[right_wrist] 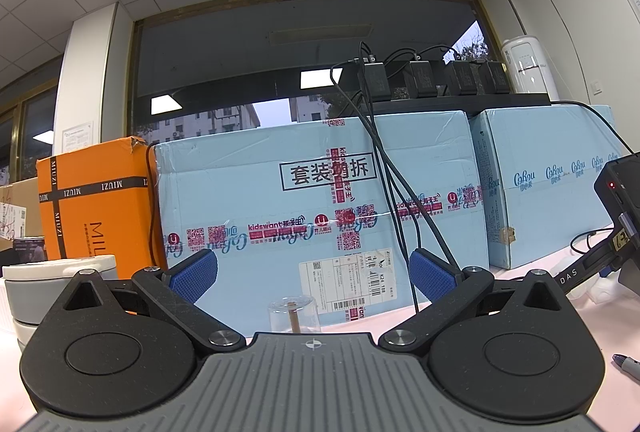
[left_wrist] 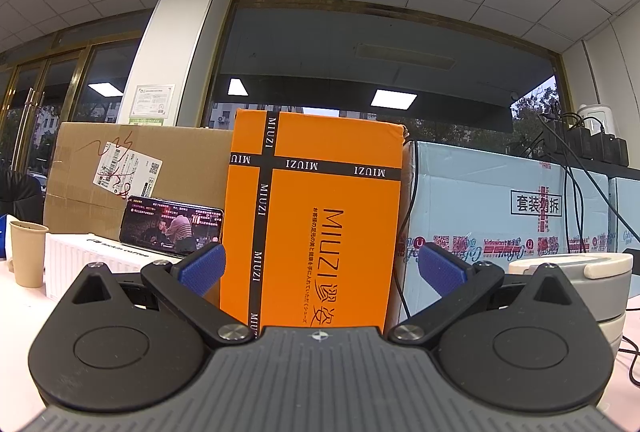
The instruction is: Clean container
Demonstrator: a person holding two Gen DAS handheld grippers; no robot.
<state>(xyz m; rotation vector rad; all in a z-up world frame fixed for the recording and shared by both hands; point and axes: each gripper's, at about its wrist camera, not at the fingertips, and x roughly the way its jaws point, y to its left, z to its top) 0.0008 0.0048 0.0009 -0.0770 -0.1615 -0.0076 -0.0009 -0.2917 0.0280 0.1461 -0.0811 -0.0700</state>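
Both my left tool (left_wrist: pixel 320 266) and right tool (right_wrist: pixel 312 272) gape empty above the counter (right_wrist: pixel 520 312). The small clear glass container (right_wrist: pixel 295 314) sits just ahead of my right tool; I judge reaching and gripping comes next.

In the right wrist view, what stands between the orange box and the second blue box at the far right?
The right wrist view shows one large light-blue carton between the orange box and the second blue box.

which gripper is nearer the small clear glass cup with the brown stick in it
Right. The clear glass cup stands just ahead of the open right gripper, centred between its fingers. The left gripper, also open, faces the orange box; no cup shows there.
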